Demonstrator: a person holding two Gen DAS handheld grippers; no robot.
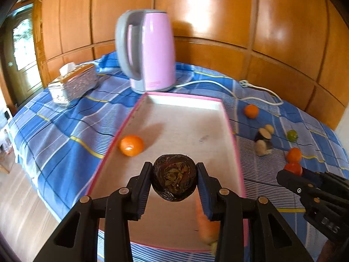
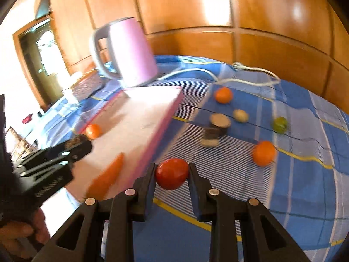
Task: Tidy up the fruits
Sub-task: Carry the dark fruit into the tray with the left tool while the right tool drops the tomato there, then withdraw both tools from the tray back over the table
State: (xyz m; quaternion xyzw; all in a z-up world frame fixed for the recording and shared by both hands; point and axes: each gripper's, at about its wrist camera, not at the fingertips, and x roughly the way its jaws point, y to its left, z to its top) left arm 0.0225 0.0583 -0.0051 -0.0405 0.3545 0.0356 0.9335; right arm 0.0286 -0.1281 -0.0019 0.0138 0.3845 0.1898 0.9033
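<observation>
Oranges point(image 2: 222, 95): 3; 1 tomato point(image 2: 172, 176); 1 carrot point(image 2: 106, 176); 1 lime point(image 2: 279, 124).

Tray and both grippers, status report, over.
Left gripper shut on dark fruit over tray. Right gripper shut on tomato, beside tray. Orange, carrot already in. Nothing blocking.
</observation>
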